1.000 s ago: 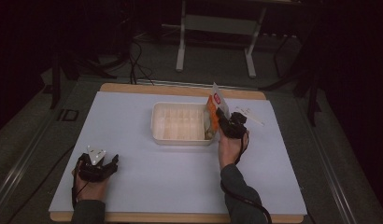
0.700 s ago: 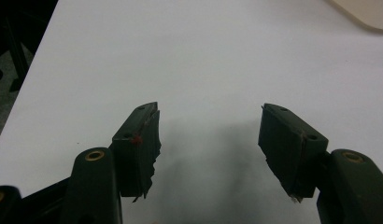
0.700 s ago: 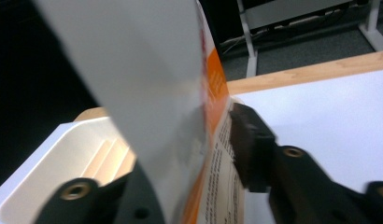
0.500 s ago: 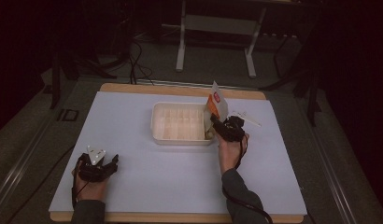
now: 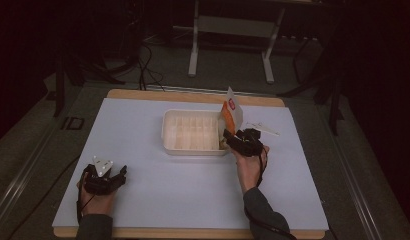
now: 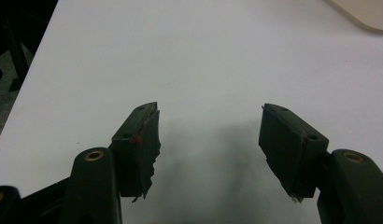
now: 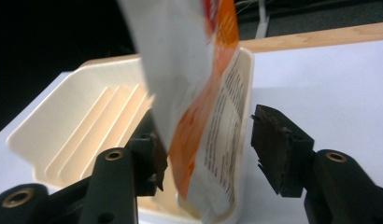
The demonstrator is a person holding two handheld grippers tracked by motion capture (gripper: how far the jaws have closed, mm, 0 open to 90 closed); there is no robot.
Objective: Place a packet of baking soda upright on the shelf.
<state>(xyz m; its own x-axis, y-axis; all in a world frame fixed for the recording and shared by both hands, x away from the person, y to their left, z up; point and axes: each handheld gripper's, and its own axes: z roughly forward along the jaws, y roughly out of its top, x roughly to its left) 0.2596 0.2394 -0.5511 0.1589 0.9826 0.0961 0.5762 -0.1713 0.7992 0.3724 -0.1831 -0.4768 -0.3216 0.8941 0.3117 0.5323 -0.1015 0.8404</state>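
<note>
Right gripper (image 7: 206,154) jaws just been opening, orange-white packet (image 7: 203,116) between them (right pad clear of it), standing in cream tray (image 5: 193,132) right end, left gripper (image 6: 210,135) apart over near-left white table (image 5: 143,200).

white mat (image 5: 143,145), small white utensil (image 5: 263,128)

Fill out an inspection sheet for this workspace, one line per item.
Surface: white board on a wood-edged table.
Job's things: orange-and-white packet stands upright in the right end of the cream tray.
Clutter: small white items right of the tray, too small to tell.
Grippers: left gripper open, nothing between its jaws; right gripper has just been opening, packet between its jaws, right pad apart.
Cables: black cable along the right forearm.
Surroundings: dark floor, metal frame.
</note>
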